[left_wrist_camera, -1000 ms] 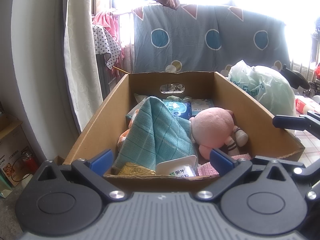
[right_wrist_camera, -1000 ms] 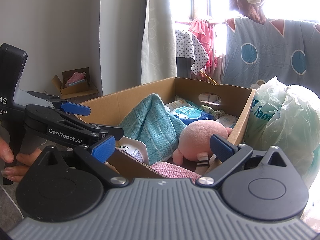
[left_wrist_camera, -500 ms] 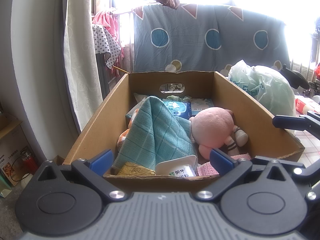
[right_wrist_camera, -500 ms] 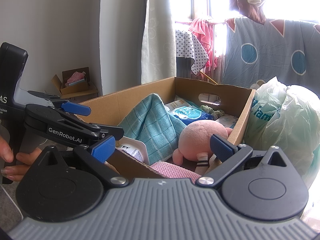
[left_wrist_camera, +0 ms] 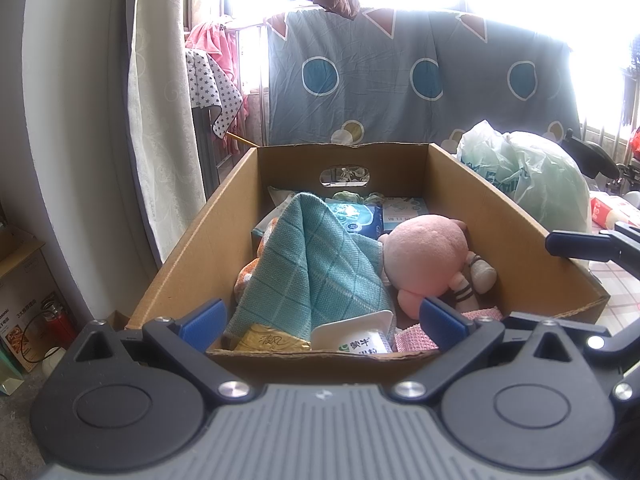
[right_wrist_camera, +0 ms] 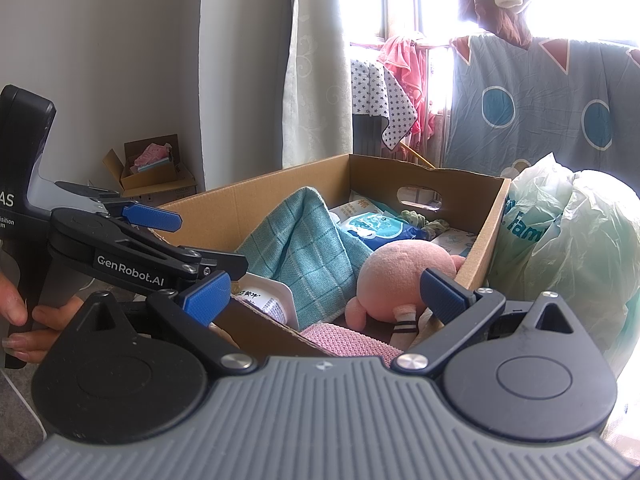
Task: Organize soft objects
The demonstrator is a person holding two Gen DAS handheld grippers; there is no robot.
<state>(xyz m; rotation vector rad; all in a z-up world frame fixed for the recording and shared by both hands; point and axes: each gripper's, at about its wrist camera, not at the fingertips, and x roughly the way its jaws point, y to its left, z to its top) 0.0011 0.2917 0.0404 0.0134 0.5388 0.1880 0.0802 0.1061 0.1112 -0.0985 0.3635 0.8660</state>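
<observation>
I hold both sets of jaws wide apart and empty: left gripper (left_wrist_camera: 322, 316), right gripper (right_wrist_camera: 325, 290); the cardboard box (left_wrist_camera: 192, 256) at 12 o'clock holds the teal cloth (left_wrist_camera: 316, 268) and pink plush (left_wrist_camera: 424, 260); I judge sorting barely begun.

Each black claw (left_wrist_camera: 322, 318) has blue ribbed pads (right_wrist_camera: 206, 296), silver screws, white "GenRobot.AI" lettering

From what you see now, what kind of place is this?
Probably a room in a home, near a sunny window. A patterned quilt and clothes hang drying by a pale curtain, and a cardboard box holds a pink plush toy.
</observation>
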